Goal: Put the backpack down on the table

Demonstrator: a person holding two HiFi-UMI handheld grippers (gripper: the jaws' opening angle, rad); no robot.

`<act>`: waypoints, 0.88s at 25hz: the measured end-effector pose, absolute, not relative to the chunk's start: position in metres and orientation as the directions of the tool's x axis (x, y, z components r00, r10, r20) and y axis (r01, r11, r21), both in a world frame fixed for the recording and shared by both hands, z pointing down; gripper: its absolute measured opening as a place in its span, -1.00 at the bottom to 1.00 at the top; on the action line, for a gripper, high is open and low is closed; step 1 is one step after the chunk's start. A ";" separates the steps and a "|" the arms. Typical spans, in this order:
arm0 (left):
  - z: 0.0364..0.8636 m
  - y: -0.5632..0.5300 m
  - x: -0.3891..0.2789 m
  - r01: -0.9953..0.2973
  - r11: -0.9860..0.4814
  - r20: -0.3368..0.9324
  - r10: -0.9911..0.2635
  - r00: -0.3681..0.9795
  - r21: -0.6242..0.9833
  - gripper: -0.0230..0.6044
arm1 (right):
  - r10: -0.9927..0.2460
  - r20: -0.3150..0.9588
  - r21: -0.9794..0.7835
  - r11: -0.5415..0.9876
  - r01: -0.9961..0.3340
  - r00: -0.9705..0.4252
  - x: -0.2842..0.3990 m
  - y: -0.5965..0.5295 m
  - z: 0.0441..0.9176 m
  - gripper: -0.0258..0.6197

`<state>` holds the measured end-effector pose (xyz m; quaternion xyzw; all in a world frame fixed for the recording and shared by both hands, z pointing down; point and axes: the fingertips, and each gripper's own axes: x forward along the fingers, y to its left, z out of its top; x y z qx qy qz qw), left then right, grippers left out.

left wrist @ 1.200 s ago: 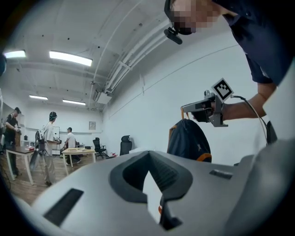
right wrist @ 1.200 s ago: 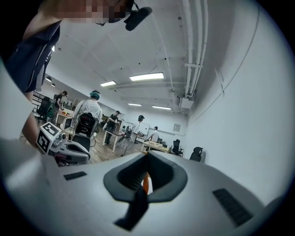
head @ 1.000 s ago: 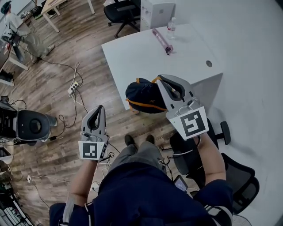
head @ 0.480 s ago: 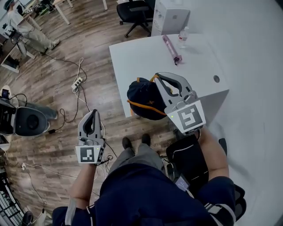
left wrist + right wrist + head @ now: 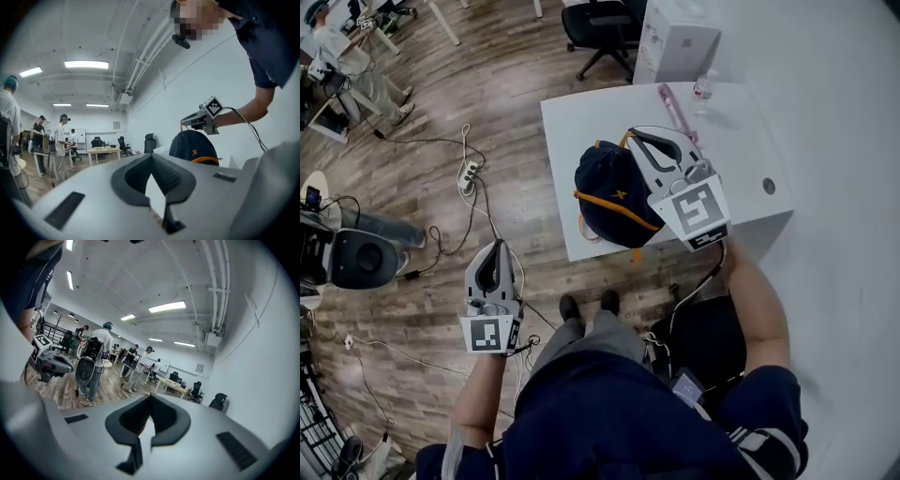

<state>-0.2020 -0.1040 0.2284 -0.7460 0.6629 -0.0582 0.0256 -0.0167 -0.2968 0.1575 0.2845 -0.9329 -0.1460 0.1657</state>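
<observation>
1. Backpack (image 5: 609,192): dark navy with orange trim. It hangs from its orange top loop over the near left part of the white bench (image 5: 581,122). The top is up and the long axis runs up and down, so the head view foreshortens it to a rounded hump.
2. Hidden: the left gripper view cuts off the backpack's lower part behind my left tool's body. No view shows whether its bottom touches the bench.
3. Right tool (image 5: 639,139): the jaws are closed on the loop. The right gripper view shows only an orange sliver pinched between them, and the bag itself lies below that view.
4. Left tool (image 5: 495,247): the jaws are together with nothing between them. It is held level over the wooden floor, well apart from the backpack.
5. Far side of the bench: a pink tube-shaped item (image 5: 672,105) and a clear bottle (image 5: 705,86). Their detail is too small to make out.
6. Beyond: a white box (image 5: 680,42), an office chair (image 5: 600,23), and a power strip (image 5: 469,173) with cables on the floor.
</observation>
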 end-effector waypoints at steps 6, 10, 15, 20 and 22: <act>0.234 -0.105 -0.209 -0.987 -0.100 0.067 -0.993 0.092 -0.124 -0.91 | -0.610 0.264 0.445 0.764 -0.467 -0.747 -0.019 -0.336 0.172 -0.92; 0.237 -0.108 -0.216 -0.988 -0.089 0.075 -0.994 0.079 -0.128 -0.91 | -0.632 0.278 0.480 0.744 -0.466 -0.723 -0.025 -0.362 0.182 -0.92; 0.240 -0.117 -0.217 -0.987 -0.091 0.090 -0.993 0.079 -0.133 -0.92 | -0.656 0.277 0.503 0.722 -0.476 -0.702 -0.032 -0.393 0.194 -0.92; 0.241 -0.128 -0.218 -0.988 -0.090 0.099 -0.992 0.078 -0.128 -0.91 | -0.699 0.265 0.528 0.682 -0.507 -0.664 -0.035 -0.421 0.206 -0.92; 0.240 -0.133 -0.218 -0.989 -0.087 0.099 -0.992 0.075 -0.119 -0.92 | -0.709 0.260 0.526 0.673 -0.520 -0.656 -0.036 -0.432 0.211 -0.92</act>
